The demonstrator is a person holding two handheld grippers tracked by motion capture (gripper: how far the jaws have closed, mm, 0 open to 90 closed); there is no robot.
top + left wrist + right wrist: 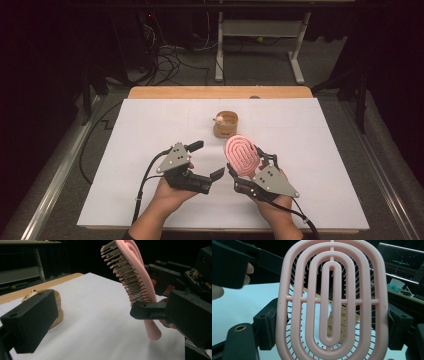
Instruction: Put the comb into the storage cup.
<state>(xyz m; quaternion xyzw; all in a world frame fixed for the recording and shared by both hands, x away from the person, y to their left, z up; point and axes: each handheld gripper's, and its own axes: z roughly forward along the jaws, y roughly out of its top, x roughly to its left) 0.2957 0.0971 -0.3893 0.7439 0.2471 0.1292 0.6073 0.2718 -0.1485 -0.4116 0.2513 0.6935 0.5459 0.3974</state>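
Observation:
A pink oval hairbrush (242, 154) stands tilted above the white sheet, gripped across its head by my right gripper (246, 162), which is shut on it. In the right gripper view the brush's ringed back (283, 315) faces me, with my right gripper (333, 327) pressing a jaw against each side. The left gripper view has the bristles (130, 282) pointing left and the handle (152, 330) hanging down. My left gripper (206, 160) is open just left of the brush, with nothing between its jaws. Its left pad (32, 320) is bare.
A small round wooden cup (226, 124) with a little pale object inside sits beyond the brush, near mid-table; the cup (56, 307) also sits behind the left jaw. The white sheet (150, 130) covers a wooden table. Cables and desk legs (297, 60) lie beyond.

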